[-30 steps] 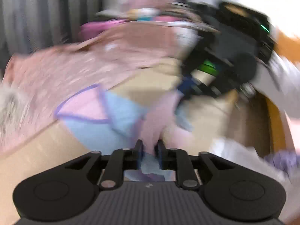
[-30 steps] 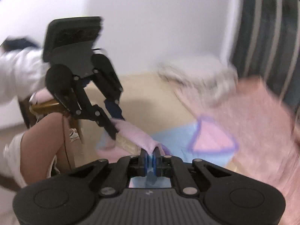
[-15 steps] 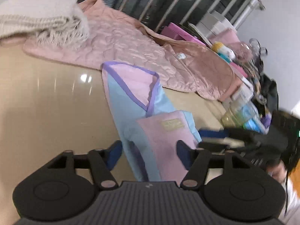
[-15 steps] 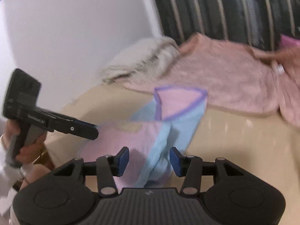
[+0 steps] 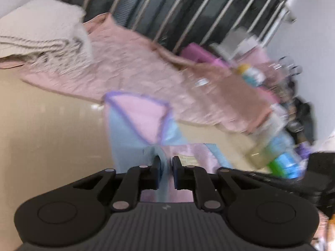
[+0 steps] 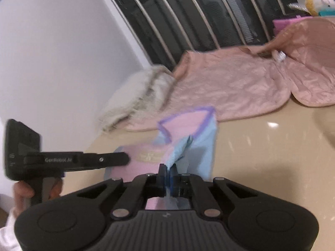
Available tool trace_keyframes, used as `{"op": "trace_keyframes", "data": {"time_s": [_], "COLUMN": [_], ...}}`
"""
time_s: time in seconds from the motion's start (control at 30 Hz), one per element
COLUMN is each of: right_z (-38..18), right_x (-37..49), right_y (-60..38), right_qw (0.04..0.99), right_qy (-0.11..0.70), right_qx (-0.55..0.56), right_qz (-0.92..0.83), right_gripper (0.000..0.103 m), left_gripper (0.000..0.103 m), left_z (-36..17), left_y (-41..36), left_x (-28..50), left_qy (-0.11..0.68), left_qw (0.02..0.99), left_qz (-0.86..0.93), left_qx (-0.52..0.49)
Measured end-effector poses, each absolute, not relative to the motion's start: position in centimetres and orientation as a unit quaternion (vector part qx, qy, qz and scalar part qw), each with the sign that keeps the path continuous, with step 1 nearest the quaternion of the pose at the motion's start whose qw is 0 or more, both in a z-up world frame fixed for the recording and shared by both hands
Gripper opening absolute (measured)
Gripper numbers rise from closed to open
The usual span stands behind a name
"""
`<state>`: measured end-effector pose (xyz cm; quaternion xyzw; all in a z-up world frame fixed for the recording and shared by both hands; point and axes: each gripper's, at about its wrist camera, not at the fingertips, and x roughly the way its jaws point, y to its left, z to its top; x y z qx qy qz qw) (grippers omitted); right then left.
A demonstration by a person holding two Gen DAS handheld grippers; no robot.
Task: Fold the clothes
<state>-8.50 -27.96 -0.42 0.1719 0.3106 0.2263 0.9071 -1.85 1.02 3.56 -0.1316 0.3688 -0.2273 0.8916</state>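
Observation:
A small blue and pink garment (image 5: pixel 134 133) with purple trim lies on the beige table (image 5: pixel 46 129), partly folded. My left gripper (image 5: pixel 166 163) is shut on a blue fold at its near edge. In the right wrist view the same garment (image 6: pixel 194 138) lies ahead, and my right gripper (image 6: pixel 167 170) is shut on a raised blue fold of it. The left gripper (image 6: pixel 123 159) shows there from the side, its fingers reaching over the pink part.
A pink quilted blanket (image 5: pixel 134 67) lies across the back of the table, with a folded cream knit (image 5: pixel 39 33) at its left end. Bottles and clutter (image 5: pixel 278 146) crowd the right side. A dark radiator (image 6: pixel 209 14) stands behind the table.
Half a second ago both grippers were open over the garment. Now each has closed on a blue fold at the garment's near edge.

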Motion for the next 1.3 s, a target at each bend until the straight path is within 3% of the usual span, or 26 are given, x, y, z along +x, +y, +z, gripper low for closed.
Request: {"op": "trace_keyframes", "data": {"time_s": [0.03,0.07,0.13,0.2,0.33,0.43,0.47,0.57,0.63,0.67,0.77,0.8,0.87,0.9,1.07,1.1,1.13,1.17,1.2,1.3], "right_z": [-0.9,-1.2,-1.3,-1.0,-0.4,-1.7,-2.0,-1.2,0.2,0.9,2.5,2.7,2.4,1.8,-1.2,-0.8,-0.1,0.6,1.6,3.9], "right_x": [-8.0,-7.7,-8.2,-9.3,-11.8,-12.0,-12.3,-13.1,-13.3,-13.1,-11.1,-9.7,-6.8,-5.6,-5.1,-5.5,-5.8,-5.8,-5.1,-1.0], "right_y": [-27.7,-27.5,-27.7,-28.1,-28.0,-26.8,-26.5,-26.4,-26.7,-26.7,-26.2,-25.6,-24.5,-24.0,-24.7,-25.3,-25.9,-26.3,-26.7,-27.0], "right_qw": [0.907,0.908,0.911,0.919,0.923,0.913,0.917,0.918,0.926,0.931,0.938,0.938,0.933,0.929,0.928,0.925,0.926,0.929,0.934,0.94], "right_qy": [0.322,0.33,0.326,0.313,0.303,0.34,0.334,0.333,0.313,0.301,0.272,0.269,0.281,0.295,0.331,0.332,0.327,0.316,0.306,0.302], "right_qx": [0.165,0.161,0.158,0.151,0.124,0.103,0.094,0.091,0.082,0.077,0.071,0.072,0.074,0.069,0.065,0.079,0.087,0.087,0.082,0.064], "right_qz": [0.216,0.204,0.196,0.187,0.203,0.201,0.196,0.194,0.193,0.193,0.202,0.207,0.215,0.21,0.16,0.164,0.169,0.171,0.165,0.143], "right_gripper": [0.009,0.01,0.011,0.016,0.016,0.005,0.005,0.011,0.015,0.014,0.014,0.014,0.014,0.014,0.013,0.014,0.014,0.016,0.021,0.031], "left_gripper": [0.017,0.032,0.052,0.053,0.053,0.036,0.036,0.036,0.042,0.049,0.05,0.047,0.019,0.018,0.022,0.025,0.034,0.045,0.049,0.049], "left_z": [3.1,2.7,2.7,3.4,3.8,2.9,2.3,2.4,3.6,4.3,5.5,5.2,4.2,3.6,2.4,2.8,3.7,4.7,5.8,6.5], "left_y": [1.3,1.6,2.7,3.7,2.6,0.5,0.0,1.3,2.4,2.8,1.9,1.1,-0.3,-0.9,-1.0,-0.4,0.2,0.8,1.4,1.2], "left_x": [-1.8,-1.8,-2.7,-4.5,-7.9,-9.0,-9.1,-9.0,-8.8,-8.7,-6.3,-5.2,-3.1,-2.4,-2.4,-2.3,-1.7,-0.9,-0.2,4.9], "left_qy": [0.375,0.381,0.375,0.354,0.325,0.329,0.332,0.339,0.332,0.32,0.297,0.309,0.339,0.354,0.346,0.35,0.339,0.326,0.313,0.341], "left_qw": [0.891,0.89,0.892,0.901,0.917,0.921,0.923,0.92,0.92,0.925,0.932,0.929,0.919,0.914,0.922,0.919,0.924,0.929,0.934,0.928], "left_qz": [-0.218,-0.21,-0.2,-0.196,-0.199,-0.197,-0.191,-0.188,-0.19,-0.184,-0.184,-0.185,-0.185,-0.183,-0.169,-0.177,-0.171,-0.163,-0.155,-0.13], "left_qx": [-0.135,-0.139,-0.156,-0.159,-0.118,-0.062,-0.042,-0.061,-0.085,-0.095,-0.094,-0.089,-0.08,-0.077,-0.033,-0.039,-0.049,-0.06,-0.071,-0.076]}}
